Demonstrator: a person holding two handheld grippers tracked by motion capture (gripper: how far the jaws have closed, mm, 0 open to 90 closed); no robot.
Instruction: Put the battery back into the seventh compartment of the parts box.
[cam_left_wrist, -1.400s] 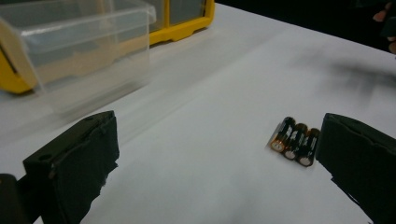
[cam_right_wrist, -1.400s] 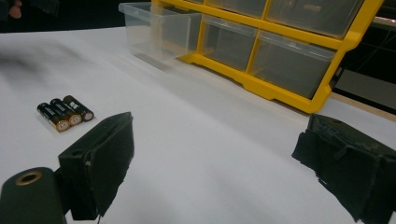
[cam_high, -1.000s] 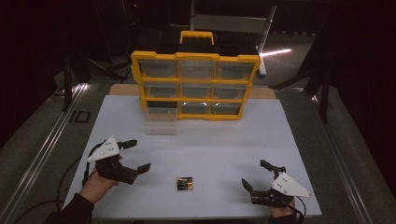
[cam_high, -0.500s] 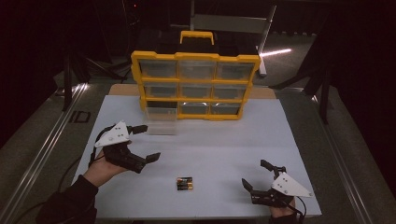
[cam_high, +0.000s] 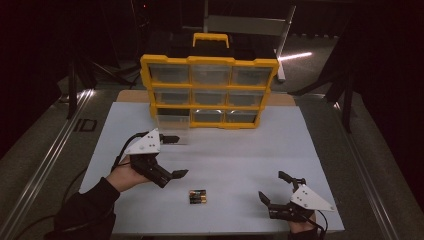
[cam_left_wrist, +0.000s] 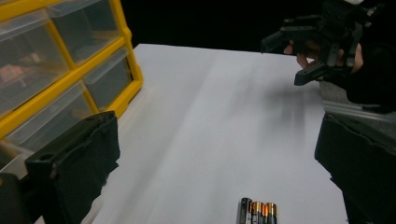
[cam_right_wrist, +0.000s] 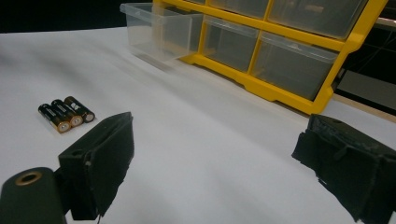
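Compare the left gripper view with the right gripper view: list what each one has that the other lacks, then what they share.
Left gripper view alone: the right gripper, open, held in a hand at the table's far edge.
Right gripper view alone: the clear drawer pulled out of the cabinet's bottom row.
Both: the batteries lying side by side, the yellow cabinet, the white table, and each camera's own jaws spread apart.

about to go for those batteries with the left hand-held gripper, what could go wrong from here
1. The three batteries lie loose, side by side and touching; the open left hand-held gripper may pinch one and roll the others away.
2. The clear drawer juts out of the yellow organiser, close beside that gripper; a swing could knock it.
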